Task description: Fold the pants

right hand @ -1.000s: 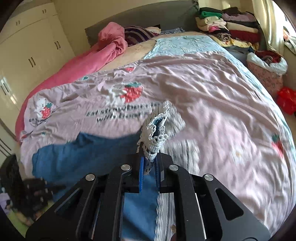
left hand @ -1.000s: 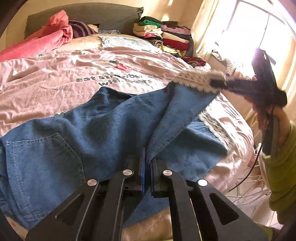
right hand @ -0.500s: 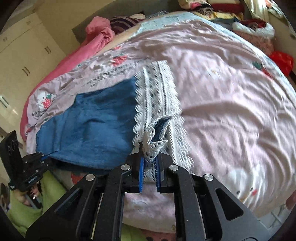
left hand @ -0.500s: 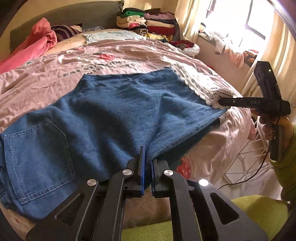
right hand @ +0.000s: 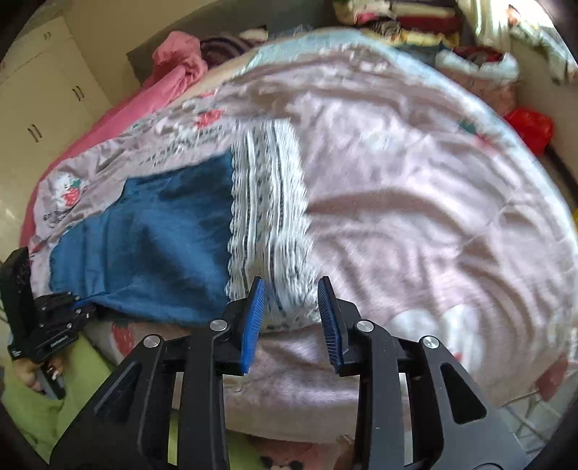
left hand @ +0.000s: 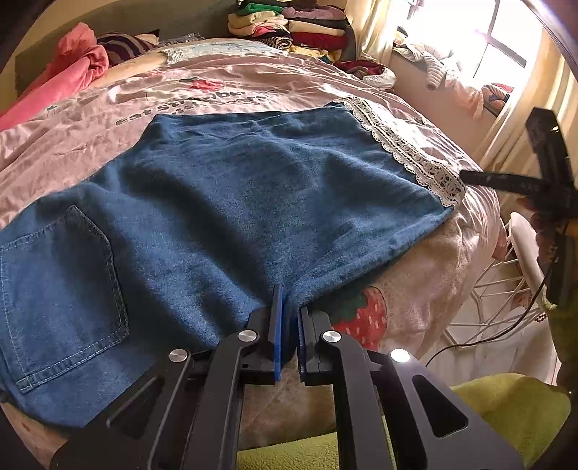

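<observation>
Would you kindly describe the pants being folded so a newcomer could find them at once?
Start at the bed with the pink strawberry-print cover. Across its near edge lie the blue denim pants, back pocket showing. Unlike the pink blanket and stacked clothes behind, they end in a white lace hem.

Bed (left hand: pixel 90 152) w/ pink sheet; jeans (left hand: pixel 224 202) flat.

Wide bed (left hand: pixel 253 83) under a pink strawberry-print cover — bright window (left hand: pixel 480 47) at two o'clock, cream curtain (left hand: pixel 520 108) alongside; pale wardrobe doors (right hand: pixel 43 101) at ten o'clock — stacked folded clothes (left hand: pixel 289 25) at twelve.
</observation>
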The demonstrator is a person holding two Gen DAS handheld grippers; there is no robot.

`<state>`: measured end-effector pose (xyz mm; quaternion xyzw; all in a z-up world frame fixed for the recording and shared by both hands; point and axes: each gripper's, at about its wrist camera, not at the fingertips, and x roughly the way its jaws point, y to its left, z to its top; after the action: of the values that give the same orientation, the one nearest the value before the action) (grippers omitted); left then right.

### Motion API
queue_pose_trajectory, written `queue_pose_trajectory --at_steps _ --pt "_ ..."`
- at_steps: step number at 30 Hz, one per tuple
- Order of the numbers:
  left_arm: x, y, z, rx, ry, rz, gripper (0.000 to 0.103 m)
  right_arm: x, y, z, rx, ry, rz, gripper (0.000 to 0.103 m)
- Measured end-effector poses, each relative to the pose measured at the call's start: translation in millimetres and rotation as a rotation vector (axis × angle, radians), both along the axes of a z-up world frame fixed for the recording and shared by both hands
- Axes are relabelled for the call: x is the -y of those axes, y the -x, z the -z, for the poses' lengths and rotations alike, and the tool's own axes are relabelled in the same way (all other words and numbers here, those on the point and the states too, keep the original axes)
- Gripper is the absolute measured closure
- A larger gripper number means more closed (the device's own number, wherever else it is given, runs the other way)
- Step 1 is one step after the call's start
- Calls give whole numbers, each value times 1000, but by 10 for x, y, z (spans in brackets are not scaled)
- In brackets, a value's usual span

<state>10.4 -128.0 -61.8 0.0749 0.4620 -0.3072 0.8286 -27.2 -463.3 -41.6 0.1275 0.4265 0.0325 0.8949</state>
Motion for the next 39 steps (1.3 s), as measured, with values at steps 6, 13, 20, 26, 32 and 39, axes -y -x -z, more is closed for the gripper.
queue_pose_trajectory --at_steps 6,13,20,26,32,39 --pt "12 -1 28 -9 -1 -4 96 -376 -156 169 -25 125 -106 79" --pt "-177 47 -109 -2 56 -38 46 -376 -250 373 -69 183 -91 79" --pt "-1116 138 -536 96 145 -286 43 -399 -205 80 11 110 -99 70" --pt "-2060 103 -410 61 137 -616 43 -570 -259 46 29 108 -150 68" --pt "-2214 -41 -52 -66 191 -690 11 -619 -282 153 -5 101 -170 65" --pt "-2064 -191 -174 -34 227 -644 83 -586 -331 264 -49 114 -148 63"
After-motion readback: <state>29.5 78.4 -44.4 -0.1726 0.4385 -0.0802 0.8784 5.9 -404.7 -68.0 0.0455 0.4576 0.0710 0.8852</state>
